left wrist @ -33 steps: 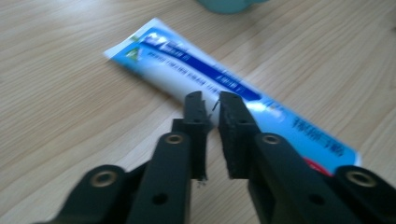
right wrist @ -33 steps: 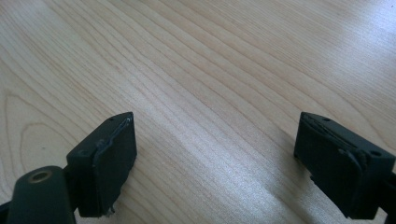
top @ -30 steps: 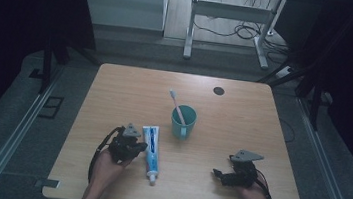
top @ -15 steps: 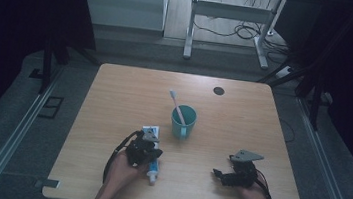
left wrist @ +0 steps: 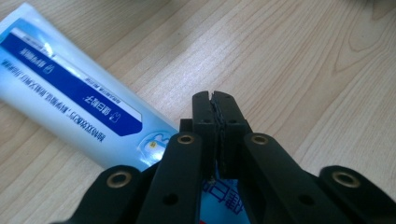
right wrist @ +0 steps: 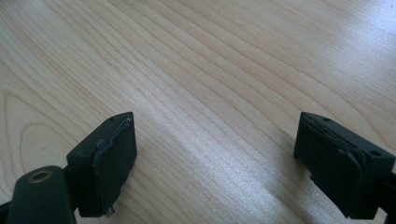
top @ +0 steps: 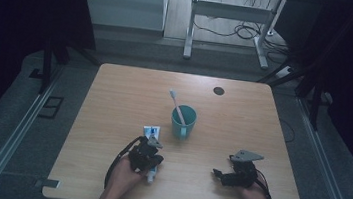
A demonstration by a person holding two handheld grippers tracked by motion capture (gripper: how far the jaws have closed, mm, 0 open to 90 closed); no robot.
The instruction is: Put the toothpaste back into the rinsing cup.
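The left gripper [left wrist: 215, 100], clenched empty, hovers over the toothpaste tube [left wrist: 70, 88] (likely lining up); right gripper [right wrist: 212, 163] rests released.

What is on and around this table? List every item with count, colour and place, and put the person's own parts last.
table: one, light wood, centre of the high view.
cup: one, teal, middle of the table.
toothbrush: one, white, standing tilted in the cup.
toothpaste tube: one, white and blue, lying flat left of the cup, partly under the left tool.
round plug: one, dark, far right part of the table top.
desk frame: one, pale, on the floor beyond the table.
left tool: one, black, jaws shut, over the tube.
right tool: one, black, jaws open, over bare wood at near right.
hands: two, near edge.
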